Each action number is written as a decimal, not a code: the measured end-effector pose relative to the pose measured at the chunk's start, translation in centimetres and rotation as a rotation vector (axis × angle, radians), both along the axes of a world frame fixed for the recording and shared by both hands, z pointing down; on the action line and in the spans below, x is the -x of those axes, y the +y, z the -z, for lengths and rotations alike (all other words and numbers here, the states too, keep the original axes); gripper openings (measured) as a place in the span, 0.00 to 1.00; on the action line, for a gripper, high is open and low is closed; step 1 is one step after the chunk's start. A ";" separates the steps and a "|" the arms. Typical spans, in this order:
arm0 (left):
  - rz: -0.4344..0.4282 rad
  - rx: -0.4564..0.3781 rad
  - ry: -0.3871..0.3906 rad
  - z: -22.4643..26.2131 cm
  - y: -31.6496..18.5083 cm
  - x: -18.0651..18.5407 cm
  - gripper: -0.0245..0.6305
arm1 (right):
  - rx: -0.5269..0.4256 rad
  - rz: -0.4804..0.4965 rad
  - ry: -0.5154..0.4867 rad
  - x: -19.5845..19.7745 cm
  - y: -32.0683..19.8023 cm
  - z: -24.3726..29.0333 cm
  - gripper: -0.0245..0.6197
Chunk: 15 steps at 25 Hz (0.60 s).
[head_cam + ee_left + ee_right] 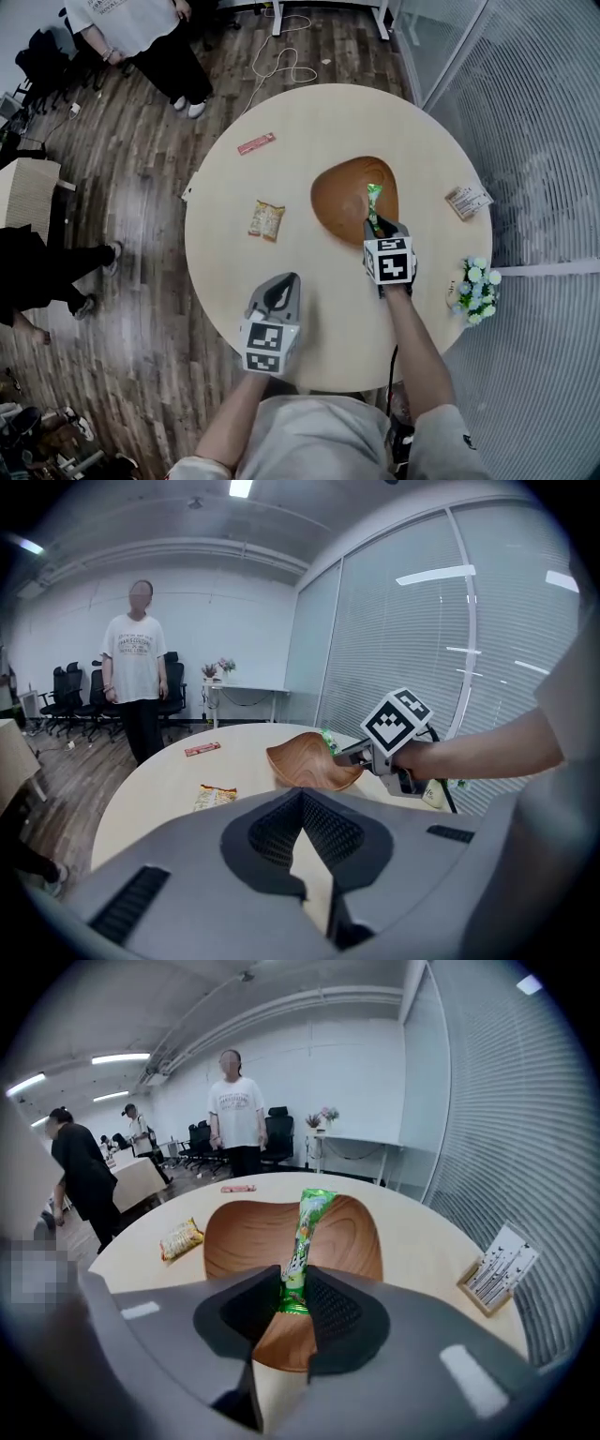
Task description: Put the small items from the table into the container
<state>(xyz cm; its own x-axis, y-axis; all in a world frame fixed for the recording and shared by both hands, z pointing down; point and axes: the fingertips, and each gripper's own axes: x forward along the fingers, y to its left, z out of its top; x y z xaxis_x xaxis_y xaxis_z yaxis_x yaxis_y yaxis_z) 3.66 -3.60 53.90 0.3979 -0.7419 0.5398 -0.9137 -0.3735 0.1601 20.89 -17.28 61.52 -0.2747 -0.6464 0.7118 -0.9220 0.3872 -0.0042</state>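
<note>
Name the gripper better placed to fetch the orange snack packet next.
Left. The left gripper is empty and nearer the orange snack packet; the right gripper holds the green packet over the wooden bowl.

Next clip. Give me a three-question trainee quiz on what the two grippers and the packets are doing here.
1. True or false: the right gripper holds a green packet over the wooden bowl.
2. Which lies nearer the bowl: A, the red packet, or B, the yellow packet?
3. What does the left gripper hold?
Key: 1 true; 2 B; 3 nothing, its jaws are together.
</note>
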 end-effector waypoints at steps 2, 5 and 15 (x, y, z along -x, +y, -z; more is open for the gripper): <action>0.012 -0.003 -0.006 0.1 0.2 0.7 0.05 | 0.023 0.007 0.039 0.5 -0.1 -1.1 0.17; 0.045 -0.009 -0.005 0.0 0.3 2.0 0.05 | 0.022 0.006 0.067 1.2 -0.6 -1.6 0.17; 0.093 0.029 0.032 -1.0 0.9 2.4 0.05 | -0.013 0.012 0.033 1.4 0.1 0.2 0.18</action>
<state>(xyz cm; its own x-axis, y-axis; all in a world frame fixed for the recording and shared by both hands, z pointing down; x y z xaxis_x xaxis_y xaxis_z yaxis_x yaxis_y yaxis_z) 1.27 -2.65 54.85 0.3456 -0.7605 0.5497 -0.9384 -0.2822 0.1995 19.52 -17.20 61.35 -0.2593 -0.6528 0.7118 -0.9167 0.3983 0.0312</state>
